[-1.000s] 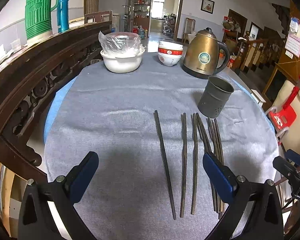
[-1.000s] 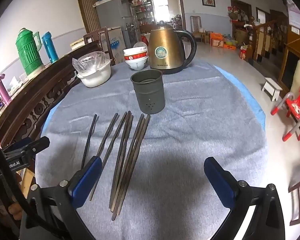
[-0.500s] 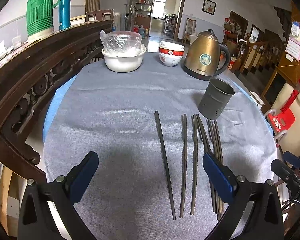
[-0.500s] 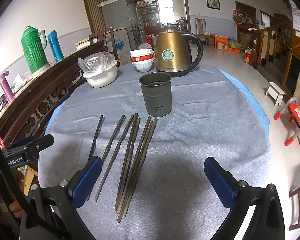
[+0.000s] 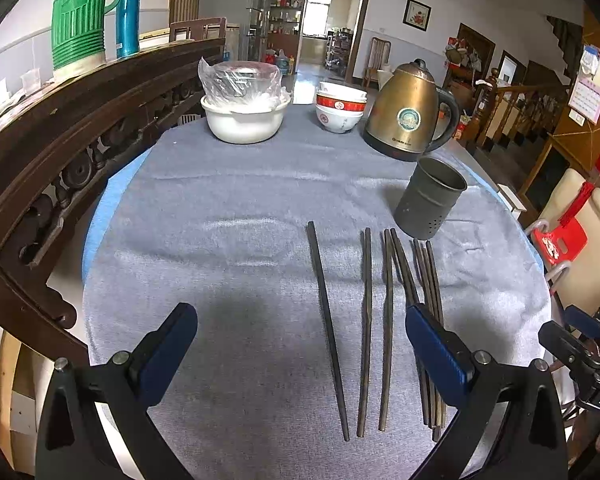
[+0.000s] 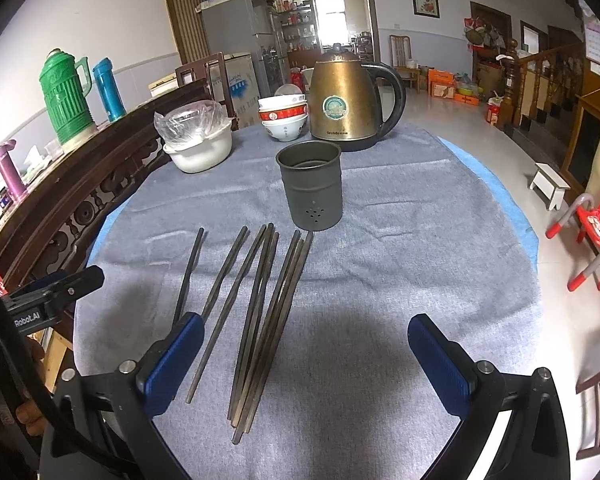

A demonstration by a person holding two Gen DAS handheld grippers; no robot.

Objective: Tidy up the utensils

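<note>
Both tools, left [image 5: 300,344] and right [image 6: 304,352], gaped wide, empty, above dark metal chopsticks [image 6: 260,304] beside grey perforated metal cup [image 6: 310,190].

Bare cloth lies ahead of the right tool [image 6: 300,360]; left of it chopsticks [image 6: 260,320], beyond them the holder [image 6: 312,188].

The chopsticks [image 6: 260,304] are dark, slim and tapered, lying flat on the grey cloth in a loose fan. 2 lie singly on the left, the rest bunch together to the right; about 8 in all, though the overlap makes the count unsure. Just beyond their far ends stands the holder [image 6: 311,190], an upright grey metal cup with small holes low on its wall, apparently empty.
</note>
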